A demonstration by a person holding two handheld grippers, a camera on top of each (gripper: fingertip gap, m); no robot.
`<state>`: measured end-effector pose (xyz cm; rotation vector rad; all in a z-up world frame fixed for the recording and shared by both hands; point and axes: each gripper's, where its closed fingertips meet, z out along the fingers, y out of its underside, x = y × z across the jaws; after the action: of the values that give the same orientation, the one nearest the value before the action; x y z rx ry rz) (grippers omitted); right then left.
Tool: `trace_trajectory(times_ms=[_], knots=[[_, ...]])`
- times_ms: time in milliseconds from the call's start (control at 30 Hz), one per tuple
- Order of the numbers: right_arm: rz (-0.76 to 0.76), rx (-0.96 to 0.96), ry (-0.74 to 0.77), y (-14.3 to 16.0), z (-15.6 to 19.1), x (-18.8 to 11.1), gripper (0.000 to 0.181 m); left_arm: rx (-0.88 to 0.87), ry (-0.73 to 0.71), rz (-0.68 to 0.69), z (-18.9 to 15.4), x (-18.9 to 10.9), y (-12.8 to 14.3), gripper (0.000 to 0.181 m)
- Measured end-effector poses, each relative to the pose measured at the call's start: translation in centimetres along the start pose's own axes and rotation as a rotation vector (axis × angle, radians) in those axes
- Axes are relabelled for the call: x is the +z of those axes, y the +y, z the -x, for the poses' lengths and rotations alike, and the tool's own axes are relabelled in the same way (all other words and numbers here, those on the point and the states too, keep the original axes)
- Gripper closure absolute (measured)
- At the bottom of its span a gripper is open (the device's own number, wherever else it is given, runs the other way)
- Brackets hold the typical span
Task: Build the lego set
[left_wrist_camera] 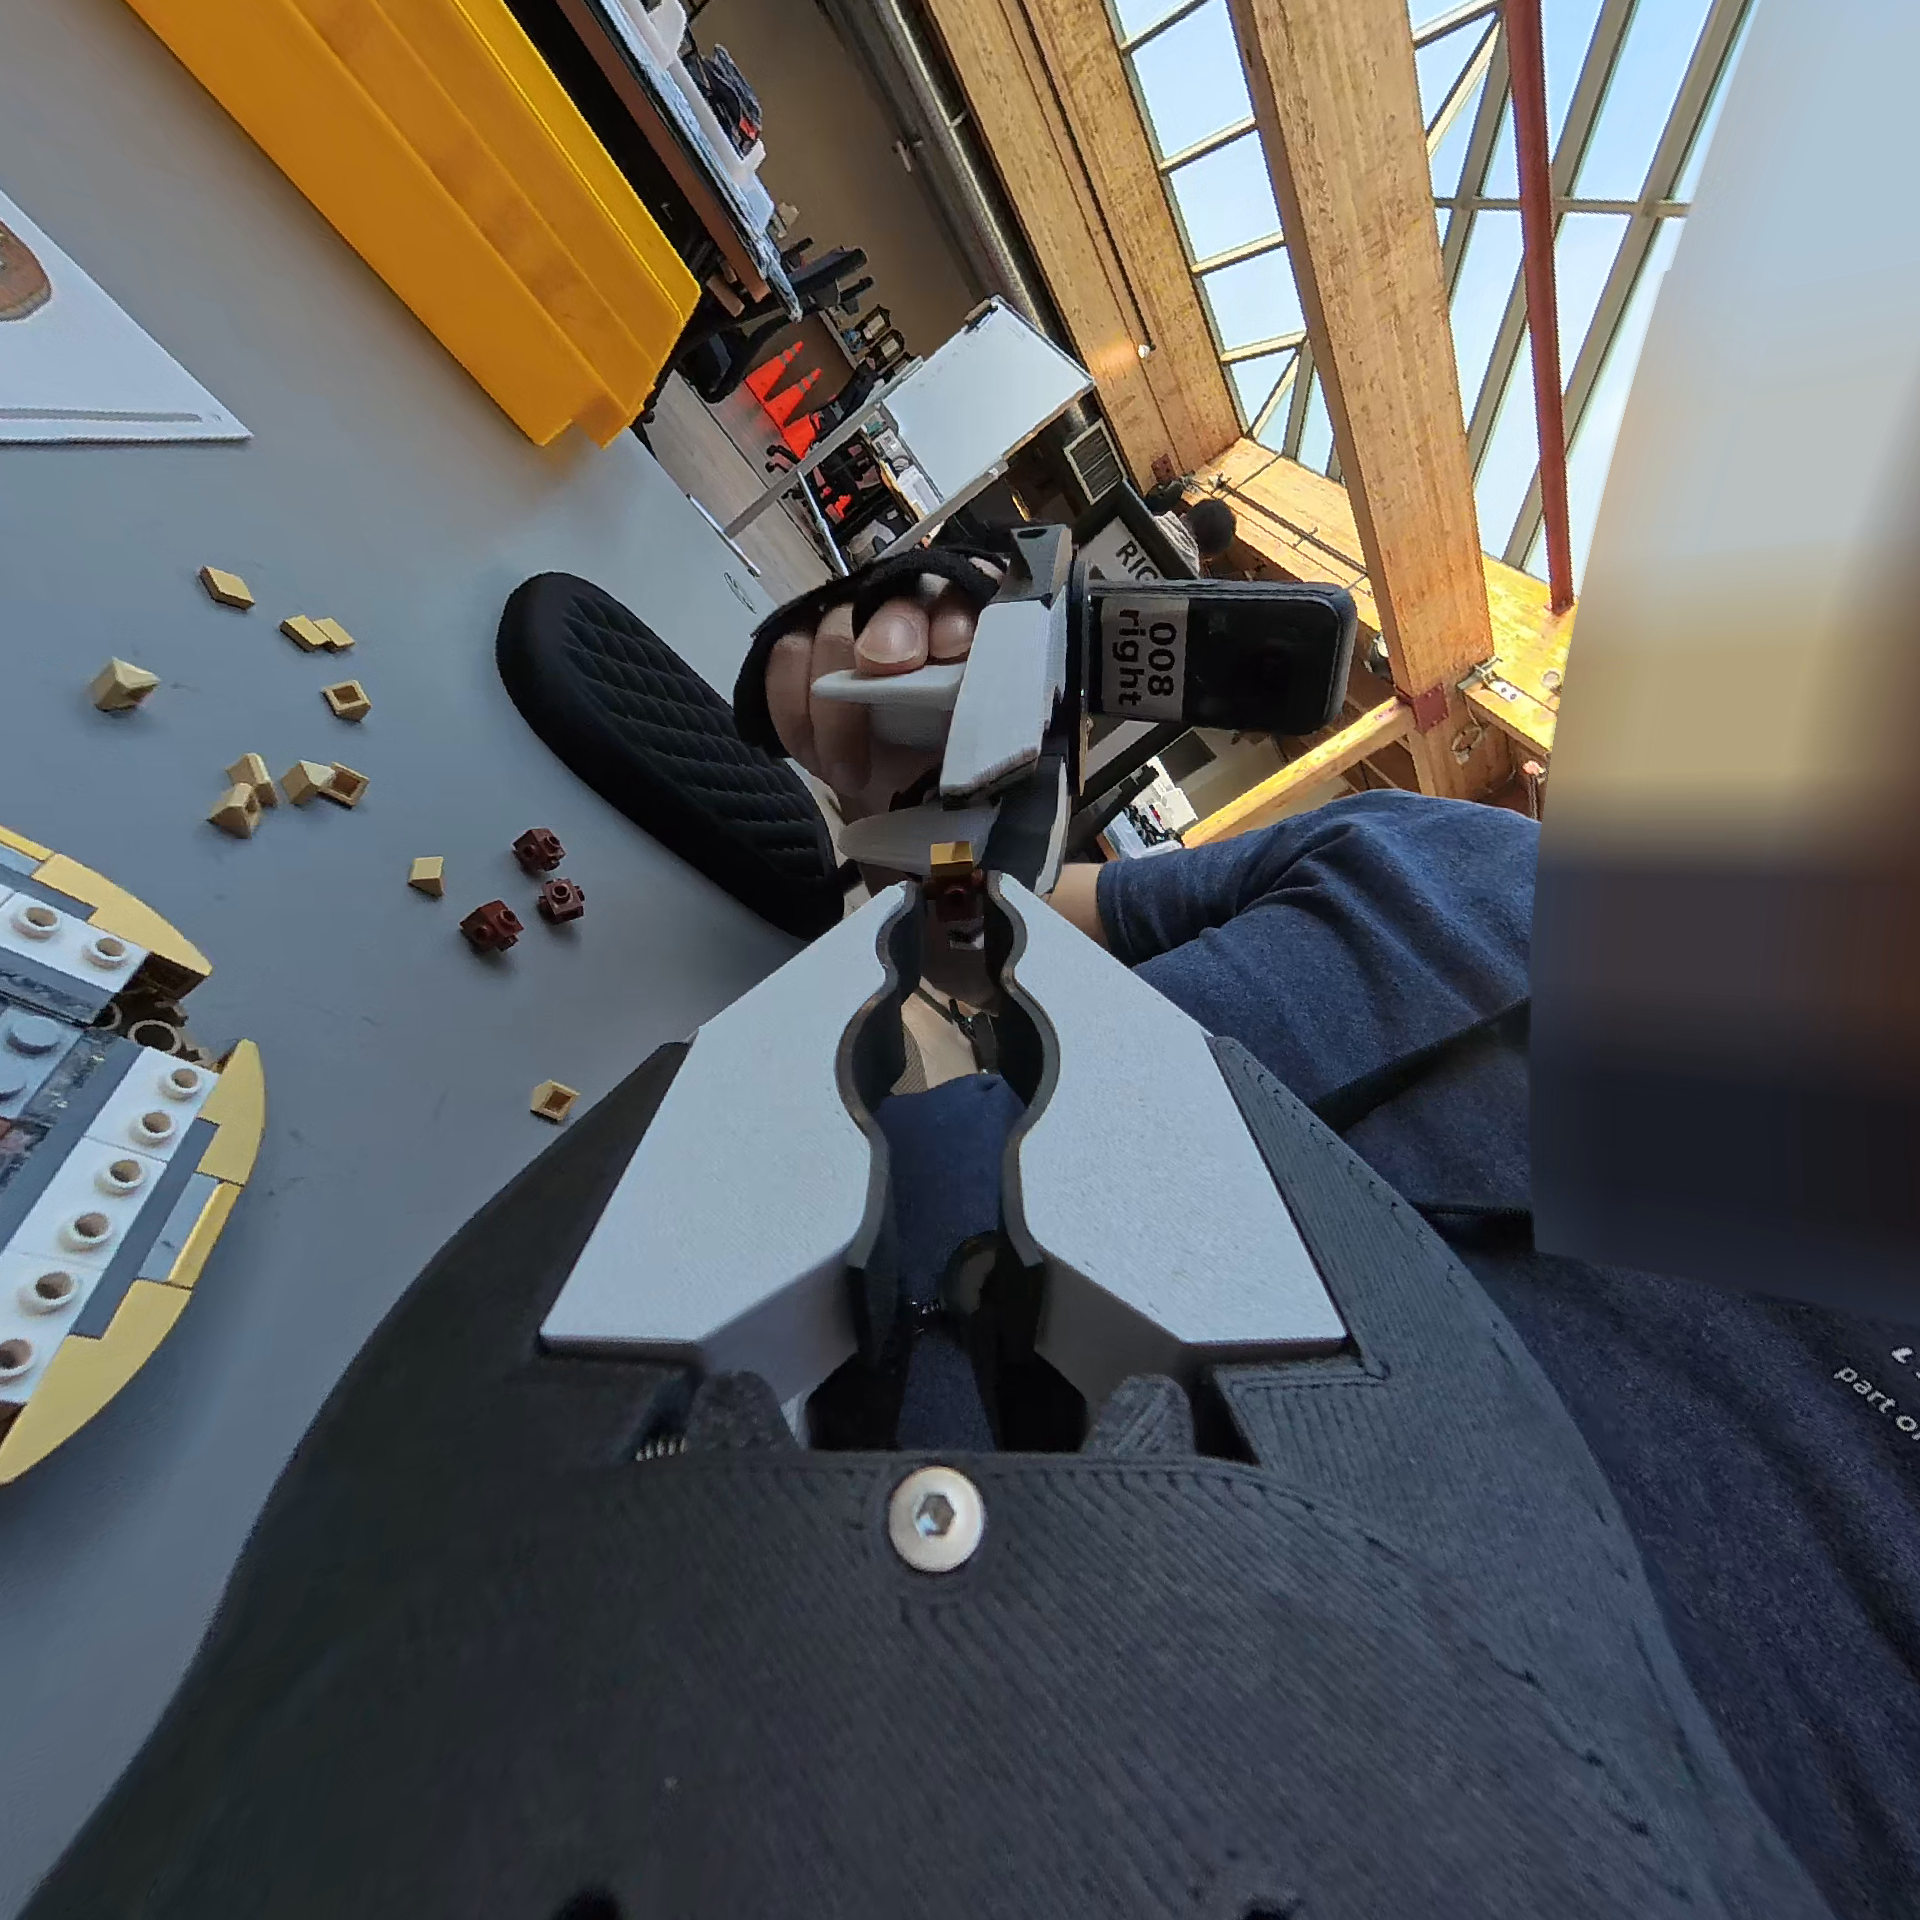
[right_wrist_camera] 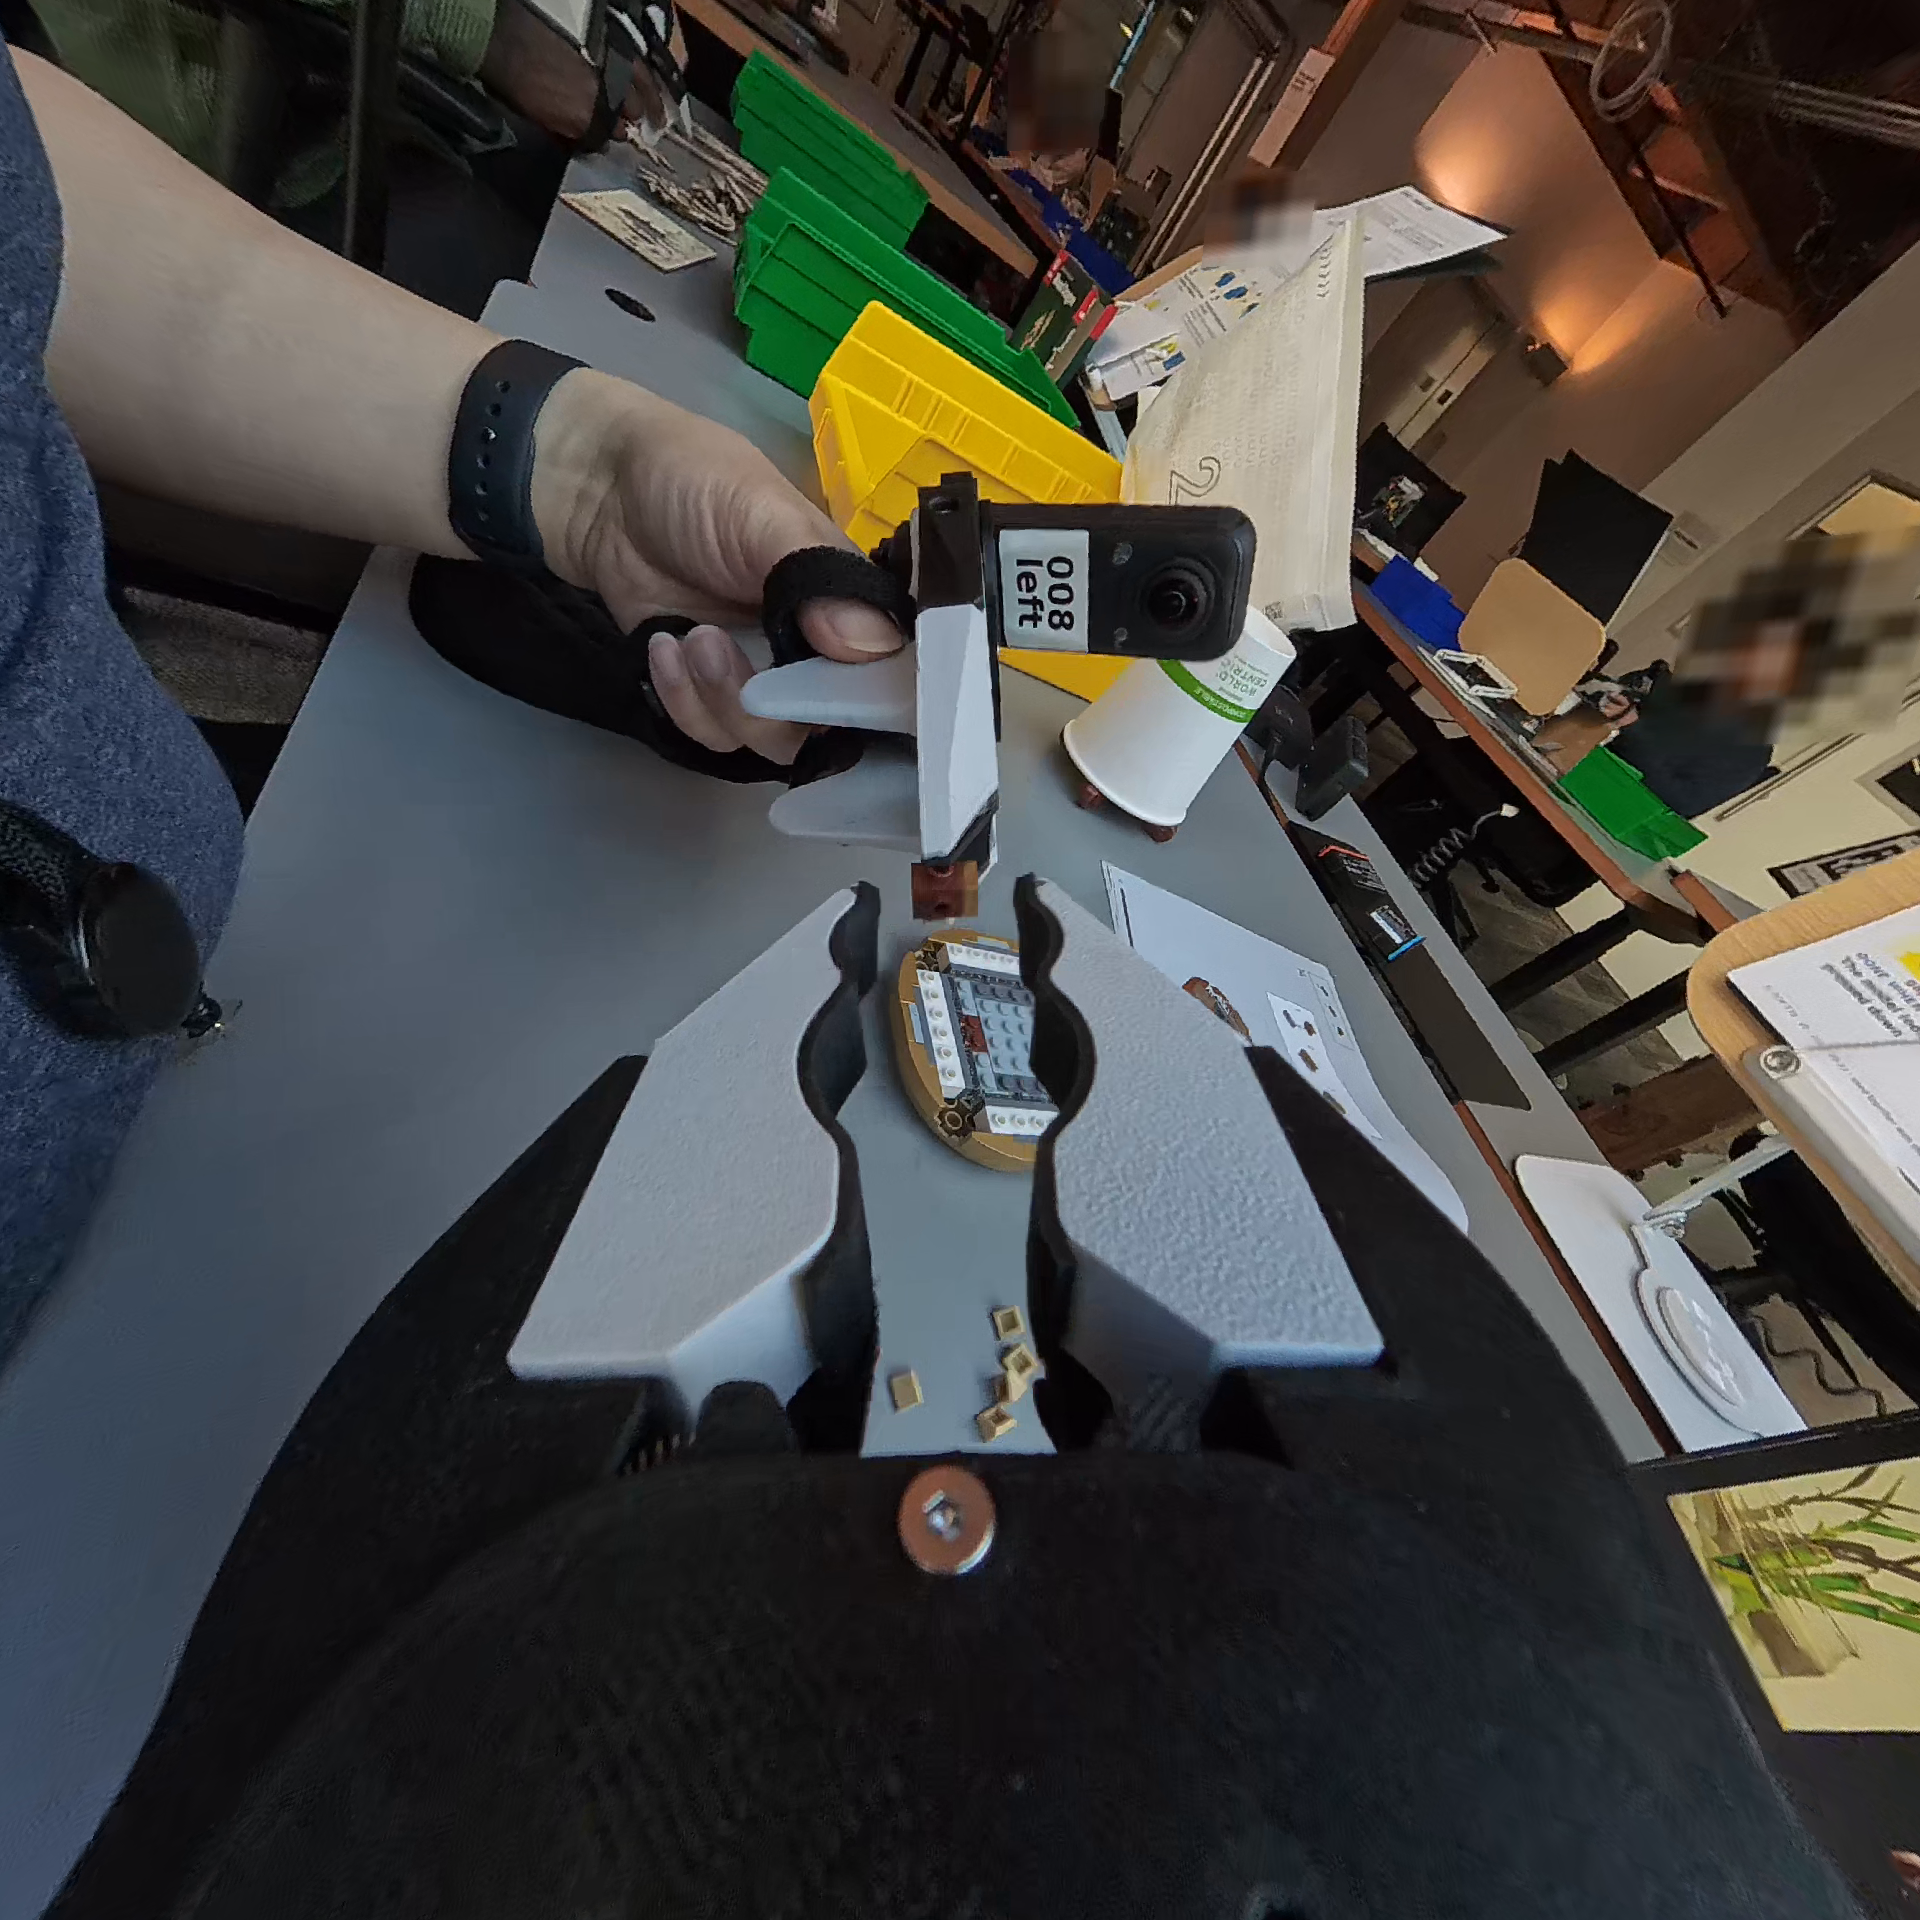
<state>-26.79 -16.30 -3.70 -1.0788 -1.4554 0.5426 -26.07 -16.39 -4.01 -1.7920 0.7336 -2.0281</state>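
Observation:
My left gripper (left_wrist_camera: 952, 891) is shut on a small reddish-brown brick (left_wrist_camera: 954, 904) and holds it in the air above the table. A tan piece (left_wrist_camera: 951, 854) sits on the brick's far side. In the right wrist view the left gripper (right_wrist_camera: 951, 860) hangs the brick (right_wrist_camera: 940, 885) between the tips of my right gripper (right_wrist_camera: 945, 891). The right gripper is open and does not touch the brick. The oval tan-rimmed lego model (right_wrist_camera: 977, 1049) lies on the grey table below; it also shows in the left wrist view (left_wrist_camera: 114, 1143).
Loose tan pieces (left_wrist_camera: 301, 779) and three brown bricks (left_wrist_camera: 535, 894) lie on the table. A yellow bin (right_wrist_camera: 935, 426), green bins (right_wrist_camera: 831, 239), a paper cup (right_wrist_camera: 1174, 727), an instruction sheet (right_wrist_camera: 1247, 1018) and a black wrist rest (left_wrist_camera: 644, 727) stand around. Less than 4 cm separates the two grippers' tips.

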Motion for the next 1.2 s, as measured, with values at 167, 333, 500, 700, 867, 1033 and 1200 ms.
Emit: trace_trajectory(times_ms=[167, 333, 500, 700, 867, 1033, 1200], knots=[[0.172, 0.240, -0.084, 5.1, 2.0, -0.9, 0.163, 0.005, -0.044, -0.027, 0.5, -1.5, -0.3, 0.172], [0.385, 0.311, -0.184, 9.2, 4.2, -0.8, 0.164, 0.018, -0.063, -0.014, 1.2, -2.3, 0.0, 0.172], [0.516, 0.369, -0.298, 11.1, 5.5, 0.2, 0.166, 0.055, -0.006, -0.024, 0.3, -2.4, -0.3, 0.172], [0.525, 0.387, -0.357, 11.2, 5.8, 0.5, 0.170, 0.050, -0.012, -0.013, 0.7, -2.6, 0.2, 0.172], [0.517, 0.408, -0.384, 11.2, 5.8, 0.8, 0.169, 0.035, -0.021, 0.009, 1.3, -2.2, 0.6, 0.172], [0.501, 0.387, -0.408, 11.0, 6.0, 1.1, 0.172, 0.031, -0.043, 0.039, 1.9, -1.8, 1.1, 0.172], [0.492, 0.384, -0.406, 10.9, 6.0, 1.2, 0.175, 0.023, -0.084, 0.049, 2.9, -1.9, 1.6, 0.172]])
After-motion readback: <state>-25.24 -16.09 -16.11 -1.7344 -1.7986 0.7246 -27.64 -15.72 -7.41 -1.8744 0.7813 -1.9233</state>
